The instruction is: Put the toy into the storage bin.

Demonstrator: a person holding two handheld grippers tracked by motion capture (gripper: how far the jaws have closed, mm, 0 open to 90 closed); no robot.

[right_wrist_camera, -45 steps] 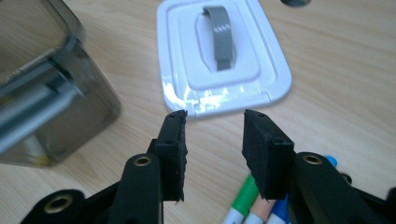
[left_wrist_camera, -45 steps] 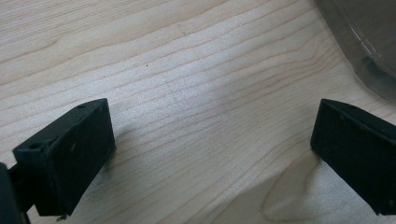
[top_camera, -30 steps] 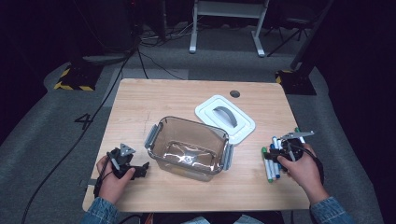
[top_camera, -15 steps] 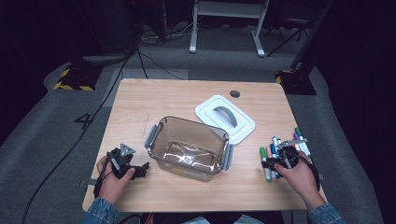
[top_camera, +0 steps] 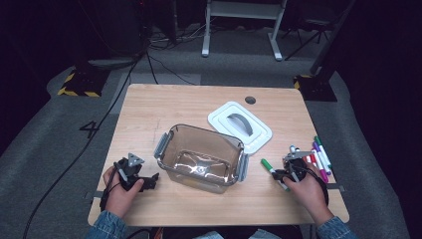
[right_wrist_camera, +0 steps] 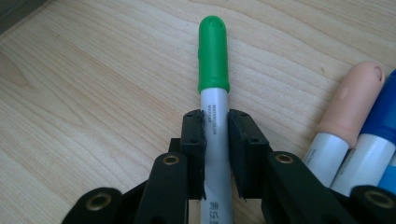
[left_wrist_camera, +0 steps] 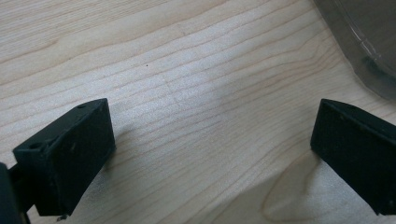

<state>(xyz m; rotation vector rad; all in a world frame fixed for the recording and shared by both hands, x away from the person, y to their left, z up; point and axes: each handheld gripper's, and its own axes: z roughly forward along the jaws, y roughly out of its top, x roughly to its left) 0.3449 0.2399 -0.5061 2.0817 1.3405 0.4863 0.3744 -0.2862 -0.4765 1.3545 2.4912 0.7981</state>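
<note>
Here, right hand-held gripper (right_wrist_camera: 215, 154) pinching green marker (right_wrist_camera: 214, 88) (print legible up close).

A pale wooden bench (top_camera: 164, 107) stands on grey carpet (top_camera: 59, 144); black cables (top_camera: 149, 59) trail across the floor; a white frame (top_camera: 239, 25) (its legs only) stands behind; the surroundings are dark.
</note>
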